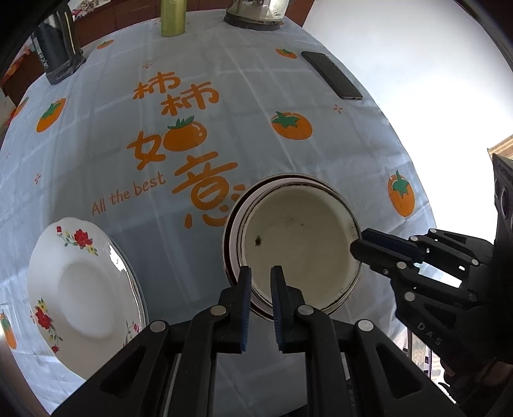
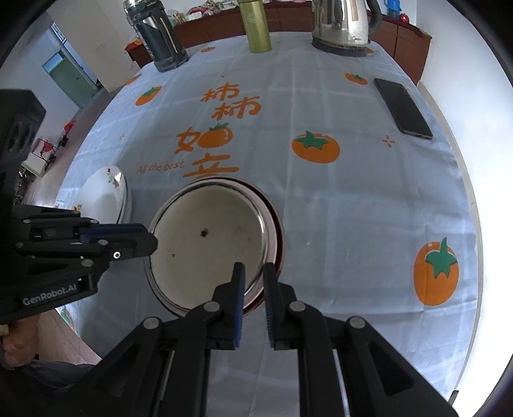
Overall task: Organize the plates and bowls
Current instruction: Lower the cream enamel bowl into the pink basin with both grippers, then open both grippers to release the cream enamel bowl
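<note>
The left claw (image 1: 260, 276) has its two fingers drawn close with a narrow gap, straddling the near rim of the cream bowl (image 1: 298, 243); whether the pads press the rim cannot be told. The right claw (image 2: 254, 272) stands the same way on the opposite edge of the bowl (image 2: 208, 243), fingers narrowly parted across the rim. The bowl sits nested in a second bowl with a dark red rim (image 2: 278, 231), directly ahead of both claws on the desk (image 2: 352, 199). To the left of the left claw, near but apart from the bowls, lie the flowered white plates (image 1: 83, 295), one stacked on another. Farther ahead to the right lies a dark phone (image 2: 402, 109). At the far edge stand a dark jar (image 2: 160, 38), a green flask (image 2: 256, 29) and a steel kettle (image 2: 343, 25).
</note>
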`<move>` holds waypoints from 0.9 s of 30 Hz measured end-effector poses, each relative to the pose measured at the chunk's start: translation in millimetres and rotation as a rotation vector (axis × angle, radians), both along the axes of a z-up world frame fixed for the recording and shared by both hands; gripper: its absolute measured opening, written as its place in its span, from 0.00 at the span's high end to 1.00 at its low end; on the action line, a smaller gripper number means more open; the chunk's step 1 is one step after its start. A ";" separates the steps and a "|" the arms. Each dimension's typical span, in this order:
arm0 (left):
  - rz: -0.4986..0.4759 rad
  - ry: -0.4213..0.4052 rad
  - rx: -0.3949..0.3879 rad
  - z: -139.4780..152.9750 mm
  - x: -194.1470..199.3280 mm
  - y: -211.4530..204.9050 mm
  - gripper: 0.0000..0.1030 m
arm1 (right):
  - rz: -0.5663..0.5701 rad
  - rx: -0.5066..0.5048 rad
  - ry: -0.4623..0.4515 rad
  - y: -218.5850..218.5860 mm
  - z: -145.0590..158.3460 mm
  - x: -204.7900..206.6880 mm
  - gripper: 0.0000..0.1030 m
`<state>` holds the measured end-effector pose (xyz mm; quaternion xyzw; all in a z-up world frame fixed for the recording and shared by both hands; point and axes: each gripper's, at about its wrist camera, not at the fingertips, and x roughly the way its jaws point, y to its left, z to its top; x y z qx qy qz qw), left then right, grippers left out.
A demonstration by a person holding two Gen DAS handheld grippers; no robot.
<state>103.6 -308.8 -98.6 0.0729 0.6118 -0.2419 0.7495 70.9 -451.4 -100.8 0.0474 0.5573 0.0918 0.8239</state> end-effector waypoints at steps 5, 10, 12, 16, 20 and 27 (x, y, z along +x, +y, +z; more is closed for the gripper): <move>0.002 0.001 -0.003 -0.3 0.7 1.2 0.87 | -0.002 -0.001 -0.003 1.1 0.7 -0.5 0.88; 0.013 0.006 0.010 -3.0 3.1 2.8 0.86 | -0.010 0.000 -0.005 0.7 0.7 -0.7 0.87; 0.013 0.009 0.012 -3.5 3.4 2.7 0.86 | -0.014 0.003 -0.007 0.3 1.1 -1.1 0.71; 0.017 0.002 0.012 -2.5 3.4 2.7 0.55 | -0.018 0.003 -0.022 -1.6 4.8 -2.6 0.64; 0.017 -0.020 0.001 2.2 2.2 3.1 0.45 | -0.027 -0.006 -0.024 -4.2 5.1 -3.2 0.57; 0.028 0.006 0.020 -8.1 0.9 5.3 0.44 | -0.049 -0.007 -0.022 -10.5 2.7 -5.6 0.57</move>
